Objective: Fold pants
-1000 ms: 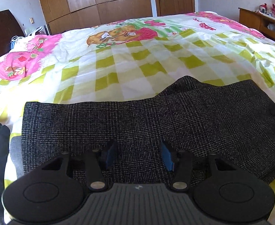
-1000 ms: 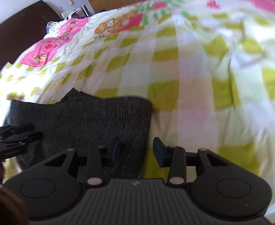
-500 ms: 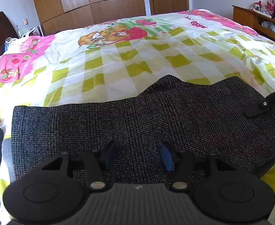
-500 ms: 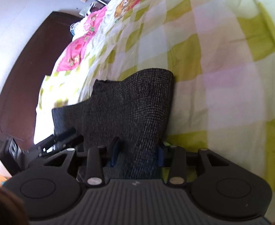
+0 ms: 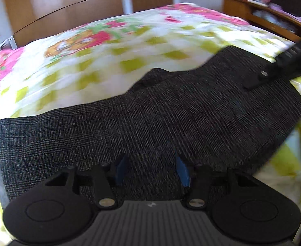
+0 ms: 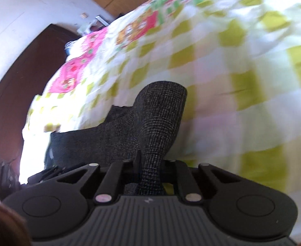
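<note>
Pants (image 5: 150, 123) lie on the bed (image 5: 109, 65), long axis 9 to 3 o'clock in the left view. Right gripper (image 6: 150, 164) has just been closing; jaws now pinch the 3 o'clock end, cloth bunched between. Left gripper (image 5: 151, 168) hovers half-wide at 6 o'clock, empty. Nothing blocks a fold toward 9.

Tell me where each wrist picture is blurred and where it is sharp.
Left wrist view: the yellow-checked floral bedspread and brown wooden wardrobe smear with motion blur, while the dark grey woven pants stay fairly crisp. Right wrist view: the bedspread is streaked, the pinched pants fabric sharp, and the fisheye bends the dark headboard.
</note>
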`<state>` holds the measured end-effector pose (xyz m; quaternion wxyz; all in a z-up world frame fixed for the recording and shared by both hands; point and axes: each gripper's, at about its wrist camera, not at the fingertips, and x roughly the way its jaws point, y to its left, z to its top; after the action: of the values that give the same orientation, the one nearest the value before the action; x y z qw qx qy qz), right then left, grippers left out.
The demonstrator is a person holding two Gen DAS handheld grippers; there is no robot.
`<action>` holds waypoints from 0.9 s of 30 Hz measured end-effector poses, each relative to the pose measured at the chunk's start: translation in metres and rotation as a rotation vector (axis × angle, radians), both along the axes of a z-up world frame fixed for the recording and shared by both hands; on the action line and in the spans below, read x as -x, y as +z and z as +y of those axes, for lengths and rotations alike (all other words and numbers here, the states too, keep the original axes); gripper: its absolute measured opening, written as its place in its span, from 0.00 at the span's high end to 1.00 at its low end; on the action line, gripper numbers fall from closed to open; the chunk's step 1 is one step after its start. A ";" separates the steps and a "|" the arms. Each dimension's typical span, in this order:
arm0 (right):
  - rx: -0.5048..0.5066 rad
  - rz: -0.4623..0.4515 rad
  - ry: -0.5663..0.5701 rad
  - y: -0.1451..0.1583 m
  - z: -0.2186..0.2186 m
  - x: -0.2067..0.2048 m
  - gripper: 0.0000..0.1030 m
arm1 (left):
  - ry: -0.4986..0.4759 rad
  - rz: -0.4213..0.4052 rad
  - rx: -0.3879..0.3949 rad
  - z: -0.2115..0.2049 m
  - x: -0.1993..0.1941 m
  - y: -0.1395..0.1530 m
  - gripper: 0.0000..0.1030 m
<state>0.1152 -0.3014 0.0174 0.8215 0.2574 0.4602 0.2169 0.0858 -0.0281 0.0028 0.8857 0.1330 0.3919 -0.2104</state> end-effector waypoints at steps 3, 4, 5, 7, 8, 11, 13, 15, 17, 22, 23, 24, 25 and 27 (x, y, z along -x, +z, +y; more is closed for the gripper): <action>0.122 0.005 -0.069 0.017 -0.022 0.005 0.90 | -0.052 -0.012 0.021 -0.023 0.007 0.004 0.39; 0.159 -0.002 -0.081 0.022 -0.024 0.007 0.90 | -0.060 -0.019 0.020 -0.027 0.008 0.006 0.39; 0.206 -0.009 -0.088 0.028 -0.025 0.010 0.90 | -0.066 -0.030 0.013 -0.030 0.008 0.007 0.39; 0.266 -0.008 -0.092 0.031 -0.022 0.012 0.90 | -0.062 -0.052 0.002 -0.028 0.007 0.012 0.39; 0.273 -0.002 -0.095 0.031 -0.020 0.012 0.89 | -0.052 -0.060 -0.001 -0.026 0.006 0.014 0.39; 0.343 -0.014 -0.107 0.030 -0.008 0.013 0.89 | 0.007 -0.110 -0.046 -0.013 0.002 0.015 0.39; 0.426 -0.035 -0.103 0.030 0.005 0.016 0.89 | 0.047 -0.111 -0.079 -0.005 -0.004 0.010 0.39; 0.542 -0.068 -0.089 0.030 0.024 0.021 0.88 | 0.070 -0.102 -0.099 0.000 -0.009 0.004 0.37; 0.641 -0.099 -0.073 0.028 0.043 0.025 0.88 | 0.075 -0.110 -0.090 0.002 -0.007 0.002 0.37; 0.760 -0.135 -0.047 0.022 0.075 0.028 0.87 | 0.060 -0.143 -0.113 -0.001 0.001 0.001 0.37; 0.768 -0.136 -0.044 0.021 0.078 0.029 0.87 | 0.061 -0.143 -0.105 0.001 0.003 0.002 0.37; 0.776 -0.136 -0.045 0.021 0.080 0.029 0.87 | 0.064 -0.142 -0.099 0.003 0.005 0.003 0.37; 0.779 -0.137 -0.049 0.021 0.081 0.030 0.87 | 0.068 -0.143 -0.096 0.005 0.007 0.004 0.37; 0.782 -0.133 -0.051 0.021 0.081 0.029 0.87 | 0.074 -0.141 -0.097 0.008 0.008 0.003 0.37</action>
<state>0.0859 -0.2205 0.0379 0.8906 -0.0782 0.4475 0.0209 0.0780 -0.0203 0.0060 0.9109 0.1754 0.3429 -0.1483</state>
